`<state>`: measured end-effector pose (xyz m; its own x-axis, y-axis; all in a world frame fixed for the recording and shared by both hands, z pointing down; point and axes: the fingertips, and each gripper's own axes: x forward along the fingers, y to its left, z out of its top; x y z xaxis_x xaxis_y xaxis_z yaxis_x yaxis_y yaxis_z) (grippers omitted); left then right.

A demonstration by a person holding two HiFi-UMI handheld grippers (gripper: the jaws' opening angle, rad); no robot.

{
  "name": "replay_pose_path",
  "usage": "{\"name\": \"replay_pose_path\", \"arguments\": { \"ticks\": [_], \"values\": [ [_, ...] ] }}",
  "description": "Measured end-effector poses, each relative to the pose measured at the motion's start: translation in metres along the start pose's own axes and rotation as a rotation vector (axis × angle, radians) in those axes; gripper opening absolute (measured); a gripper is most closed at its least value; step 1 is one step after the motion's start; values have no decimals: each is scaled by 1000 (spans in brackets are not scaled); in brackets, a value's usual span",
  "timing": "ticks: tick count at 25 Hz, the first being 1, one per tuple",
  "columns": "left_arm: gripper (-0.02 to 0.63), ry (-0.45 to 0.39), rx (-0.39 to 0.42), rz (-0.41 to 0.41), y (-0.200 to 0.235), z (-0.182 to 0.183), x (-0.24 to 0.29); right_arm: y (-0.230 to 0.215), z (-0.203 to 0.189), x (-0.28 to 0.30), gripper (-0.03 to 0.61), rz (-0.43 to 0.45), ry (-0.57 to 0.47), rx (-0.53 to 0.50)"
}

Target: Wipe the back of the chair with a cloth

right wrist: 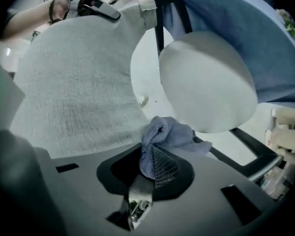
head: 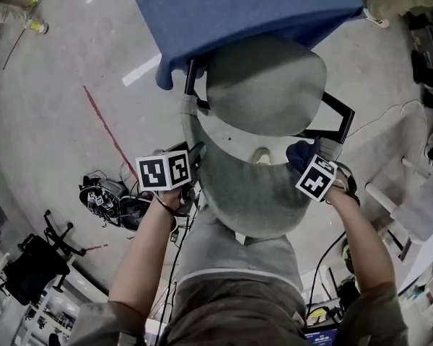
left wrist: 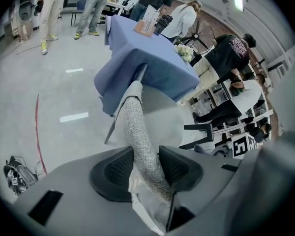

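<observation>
Clamped edge of chair back (left wrist: 136, 122) in jaws of left gripper (left wrist: 146, 167); clenched blue cloth (right wrist: 163, 134) in jaws of right gripper (right wrist: 150, 168), beside that back. Judged wiping barely under way, most left.

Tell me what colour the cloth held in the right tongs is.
Blue. The crumpled blue fabric cloth shows best in the right gripper view.

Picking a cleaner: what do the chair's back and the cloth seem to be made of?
The chair back: grey woven upholstery fabric, matte; a fine weave grain shows. The cloth: blue, soft, napped, probably microfibre; it bunches in limp folds.
</observation>
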<state>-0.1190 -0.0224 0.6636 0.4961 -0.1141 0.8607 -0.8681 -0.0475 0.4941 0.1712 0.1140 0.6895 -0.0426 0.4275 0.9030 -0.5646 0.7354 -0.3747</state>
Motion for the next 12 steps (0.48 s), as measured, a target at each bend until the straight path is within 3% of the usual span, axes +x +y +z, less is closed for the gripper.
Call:
{"name": "replay_pose_path", "arguments": {
  "ticks": [6,9,12],
  "values": [
    [181,-21,-9,-2,0,1,1,84,97,-9,67,247,-235,21],
    [179,-22,-6,3,0,1,2,112,149,-29,67,316,-359,16],
    [179,-18,1,8,1,0,2,122,196,-48,67,313,-455,-4]
  ]
}}
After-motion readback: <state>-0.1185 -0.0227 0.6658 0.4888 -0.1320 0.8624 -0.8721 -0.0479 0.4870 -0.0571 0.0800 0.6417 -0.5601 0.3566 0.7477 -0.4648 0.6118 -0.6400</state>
